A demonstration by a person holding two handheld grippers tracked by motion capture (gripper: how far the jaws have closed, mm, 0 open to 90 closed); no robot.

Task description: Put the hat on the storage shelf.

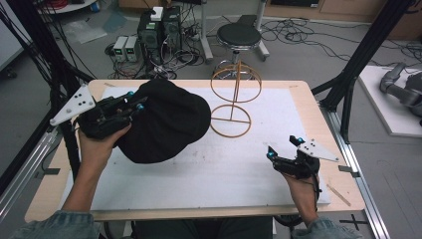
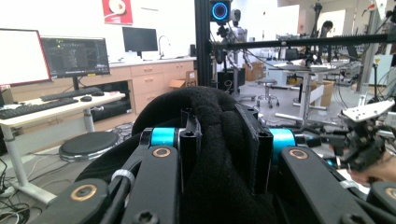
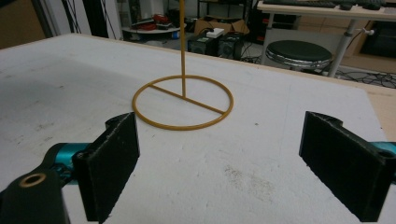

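Now black hat [image 1: 166, 122] crown-up, brim claw-ward [image 1: 130, 106].

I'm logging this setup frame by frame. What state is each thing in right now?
Black hat: lifted off the table, pinched at its edge, sagging.
Left hand-held gripper: shut on the hat's fabric.
Right hand-held gripper: open, nothing between its jaws, low over the white mat.
Wire hat stand: upright on the mat, bare.

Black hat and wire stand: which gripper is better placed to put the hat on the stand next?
Left. The left gripper is shut on the black hat, lifted off the table beside the wire stand. The right gripper is open, holds nothing, and sits low near the table's front right.
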